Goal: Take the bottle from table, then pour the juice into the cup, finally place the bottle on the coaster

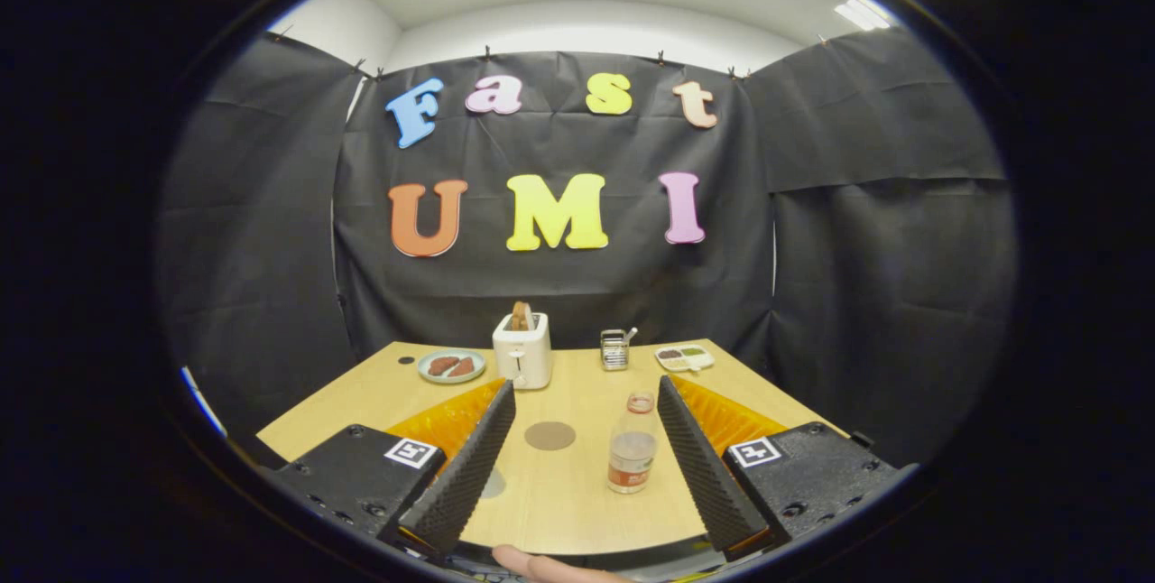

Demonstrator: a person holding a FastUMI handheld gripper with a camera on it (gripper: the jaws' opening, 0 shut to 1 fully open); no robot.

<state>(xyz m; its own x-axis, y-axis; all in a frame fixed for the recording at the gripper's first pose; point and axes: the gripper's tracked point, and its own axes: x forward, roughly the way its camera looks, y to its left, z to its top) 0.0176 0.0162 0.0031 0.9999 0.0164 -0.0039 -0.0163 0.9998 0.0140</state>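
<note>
My jaws [586,398] are standing wide apart and gripping nothing, both fingers hanging over the near part of a pale wooden worktop [559,497]. A fingertip [532,565] of the person holding me is showing just below the worktop's near edge. One clear bottle [632,446] is standing upright between my fingers, closer to the right one and touching neither; it is carrying a red cap and a red label band, and it is looking nearly drained. One round brown coaster [549,435] is lying flat just to its left, a little further off, also between my fingers. A pale grey round thing is peeking out from behind my left finger; I cannot tell what it is. Beyond my fingertips one white toaster [523,349] is standing with a slice of bread [521,316] poking up from its slot. Left of it one green plate [451,366] is carrying two reddish pieces. Right of the toaster one small metal rack [615,348] is sitting, and further right one divided tray [684,356] is holding dark and green fillings. Black cloth is hanging round the far and side edges of the worktop, with a white ceiling and lit panels above.
</note>
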